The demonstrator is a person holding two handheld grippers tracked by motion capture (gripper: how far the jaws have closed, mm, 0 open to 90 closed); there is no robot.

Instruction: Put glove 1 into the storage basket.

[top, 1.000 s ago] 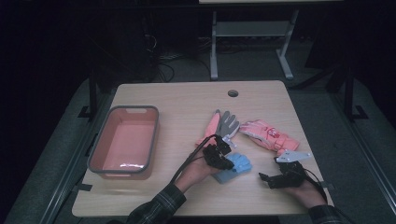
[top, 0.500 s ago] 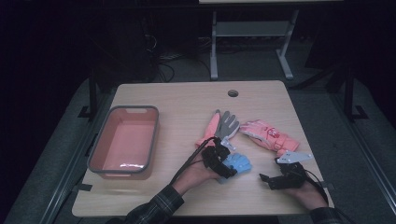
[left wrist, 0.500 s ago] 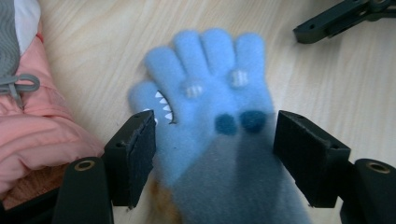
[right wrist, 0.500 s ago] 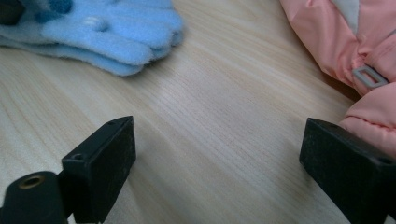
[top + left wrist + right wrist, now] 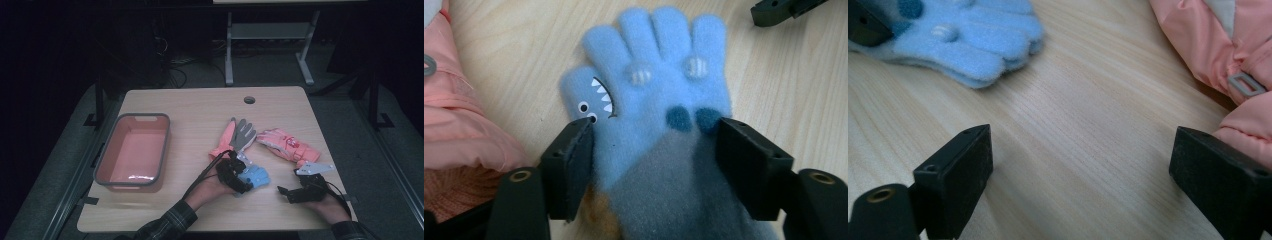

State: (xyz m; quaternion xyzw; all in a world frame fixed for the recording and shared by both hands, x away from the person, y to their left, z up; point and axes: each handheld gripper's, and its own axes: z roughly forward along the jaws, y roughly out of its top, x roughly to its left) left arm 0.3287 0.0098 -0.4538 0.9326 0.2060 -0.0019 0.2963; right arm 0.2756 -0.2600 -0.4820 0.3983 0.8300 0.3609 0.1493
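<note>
My glove [image 5: 659, 90]: light blue, grey cuff, shark-teeth print | mittens [image 5: 287, 145]: pink | bin [image 5: 132, 150]: salmon, grey rim

Both claws [image 5: 654, 145] [image 5: 1083, 185] low, jaws apart

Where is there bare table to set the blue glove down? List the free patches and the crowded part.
Free: the strip between the bin and the grey glove; the far band around the hole; the near edge in front of the bin. Crowded: the near right, where the blue glove, pink gloves and both grippers, left and right, sit close together.
</note>
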